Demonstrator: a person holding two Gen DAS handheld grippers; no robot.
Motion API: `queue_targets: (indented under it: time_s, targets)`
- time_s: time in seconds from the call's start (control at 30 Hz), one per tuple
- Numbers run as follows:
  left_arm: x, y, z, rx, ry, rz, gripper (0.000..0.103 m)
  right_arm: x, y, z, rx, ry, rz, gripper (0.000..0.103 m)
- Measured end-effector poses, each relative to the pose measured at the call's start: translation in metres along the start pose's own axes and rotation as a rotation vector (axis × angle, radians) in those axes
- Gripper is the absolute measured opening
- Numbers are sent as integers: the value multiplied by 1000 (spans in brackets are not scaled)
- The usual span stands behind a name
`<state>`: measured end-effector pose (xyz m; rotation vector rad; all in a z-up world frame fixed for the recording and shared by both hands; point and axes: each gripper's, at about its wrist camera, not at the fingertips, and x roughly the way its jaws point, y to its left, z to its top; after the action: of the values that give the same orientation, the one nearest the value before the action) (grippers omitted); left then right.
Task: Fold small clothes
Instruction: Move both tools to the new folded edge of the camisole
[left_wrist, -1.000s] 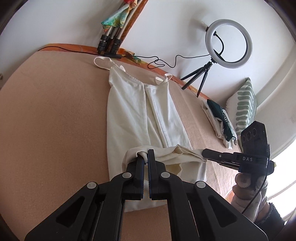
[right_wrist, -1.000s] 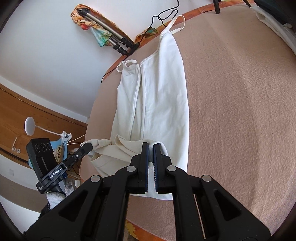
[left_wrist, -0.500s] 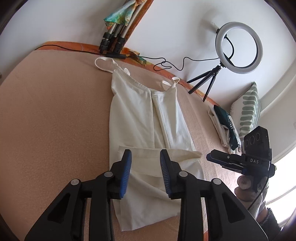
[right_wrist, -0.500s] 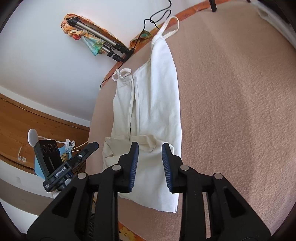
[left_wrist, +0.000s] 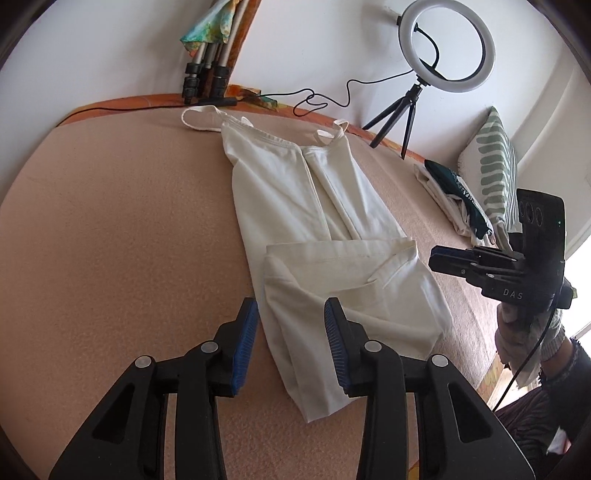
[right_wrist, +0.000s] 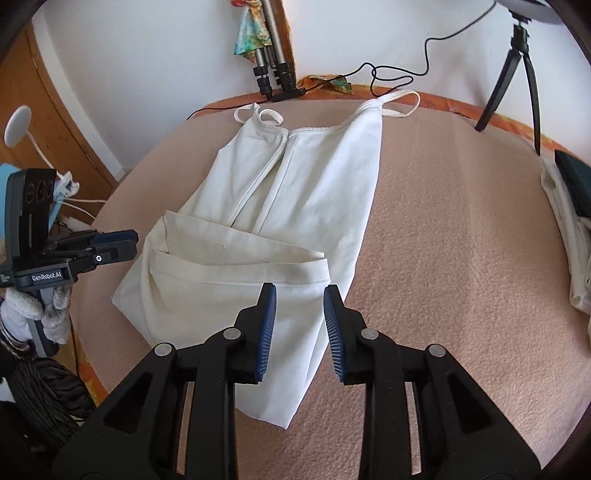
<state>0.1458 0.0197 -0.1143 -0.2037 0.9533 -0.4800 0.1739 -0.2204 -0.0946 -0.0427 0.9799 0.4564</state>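
Note:
A white strappy top (left_wrist: 295, 192) lies flat on the pink blanket, sides folded in, its bottom hem folded up over the middle (left_wrist: 343, 266). It also shows in the right wrist view (right_wrist: 295, 192). My left gripper (left_wrist: 291, 310) is open and empty just above the near left edge of the fold. My right gripper (right_wrist: 299, 295) is open and empty above the fold's right end. Each gripper shows in the other's view, the right one (left_wrist: 436, 258) and the left one (right_wrist: 129, 242), both beside the garment and not touching it.
A ring light on a tripod (left_wrist: 445, 44) stands at the back right. A folded tripod (left_wrist: 207, 74) and cables lie at the back edge. A stack of folded clothes (left_wrist: 454, 199) and a striped pillow (left_wrist: 491, 166) lie on the right. A wooden cupboard (right_wrist: 48, 110) stands left.
Both grippers let go of the hem, opened, and drew back toward me. The hem now lies folded flat over the garment's middle.

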Motion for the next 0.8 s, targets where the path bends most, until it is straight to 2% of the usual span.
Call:
queue_targets:
  time_s: [0.1,0.3,0.33,0.37,0.5,0.6,0.67,0.73,0.8]
  targets:
    - [0,3,1,-14,-3,-2,36,10,12,3,-93,19,-82,29]
    - [5,3,1,-9,12,-6,36,28,16,9,-138,43,-128,28]
    - [6,4,0,-11,18,-7,36,29,17,9,-137,43,-125,20]
    - [8,5,0,-13,21,-6,36,30,17,10,-130,40,-125,8]
    - [10,8,-2,-23,32,-6,36,30,7,15,-48,24,-80,5]
    - [10,8,-3,-23,32,-2,36,28,-23,16,148,29,40,5]
    - [10,7,-3,-18,34,-2,34,26,-36,16,217,22,37,5]
    - [8,8,-2,-25,29,-7,34,20,-31,19,163,4,-51,6]
    - [6,6,-1,-25,24,-14,34,13,-12,23,73,-24,-61,6]
